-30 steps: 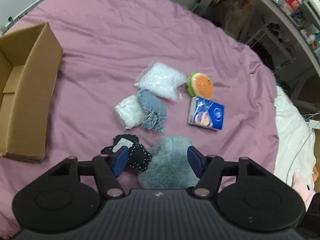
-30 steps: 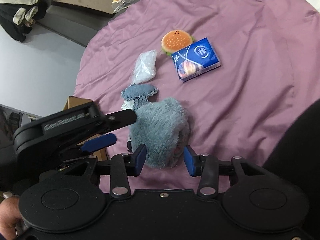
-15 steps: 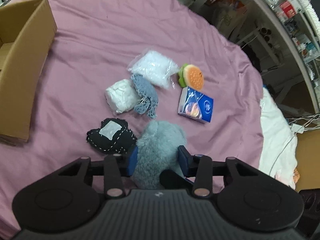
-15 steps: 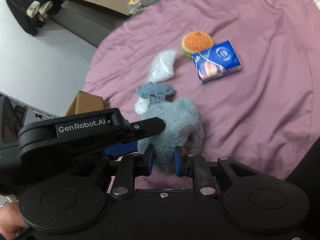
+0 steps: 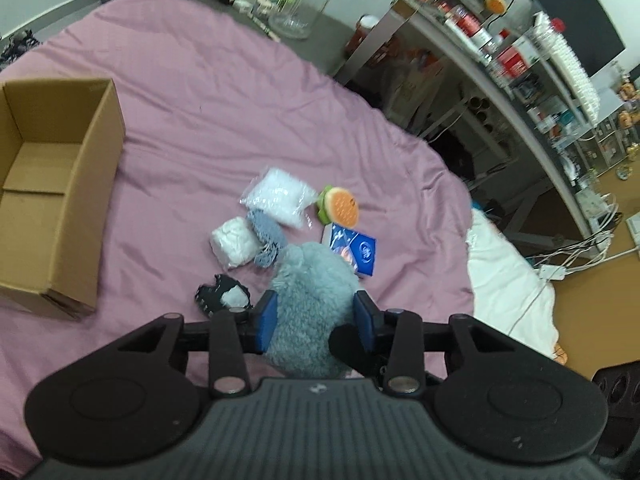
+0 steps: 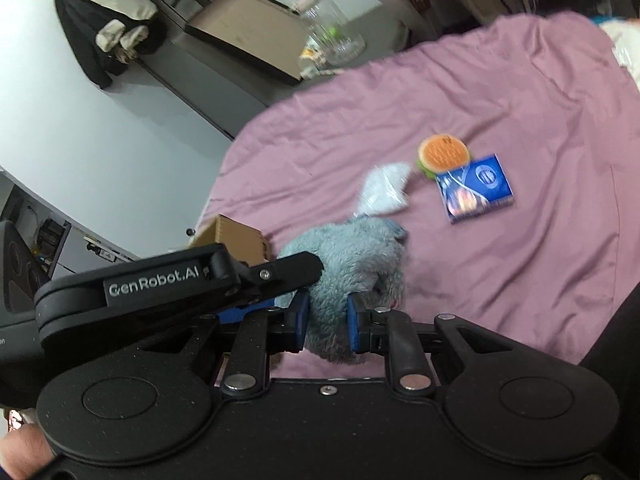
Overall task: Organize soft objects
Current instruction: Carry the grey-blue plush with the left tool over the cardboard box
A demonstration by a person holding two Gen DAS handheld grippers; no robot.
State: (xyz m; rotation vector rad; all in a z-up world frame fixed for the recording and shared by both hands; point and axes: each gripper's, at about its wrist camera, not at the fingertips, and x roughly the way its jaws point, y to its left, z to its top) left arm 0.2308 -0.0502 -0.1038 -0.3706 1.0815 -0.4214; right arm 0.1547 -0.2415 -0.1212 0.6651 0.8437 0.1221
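Observation:
A fluffy grey-blue plush [image 5: 312, 300] is held off the pink bedcover by both grippers. My left gripper [image 5: 315, 315] is shut on its sides. My right gripper [image 6: 327, 320] is shut on its lower end, where the plush [image 6: 352, 264] bulges above the blue pads. On the cover lie a black dotted pouch [image 5: 222, 298], a white soft bundle [image 5: 234, 242], a grey knitted piece [image 5: 266, 236], a clear bag of white stuffing [image 5: 280, 196], a burger toy [image 5: 340, 210] and a blue tissue pack [image 5: 360, 254]. An open cardboard box [image 5: 52, 184] stands at the left.
The pink bedcover [image 5: 240, 100] is round-edged, with floor beyond. Shelves with bottles and jars [image 5: 500, 60] stand at the right. A white blanket [image 5: 508, 280] lies right of the cover. A glass jar [image 5: 300, 4] stands on the floor at the back.
Both grippers closed on the plush and lifted it off the cover. The views rose and pulled back, so the box and the room show more.

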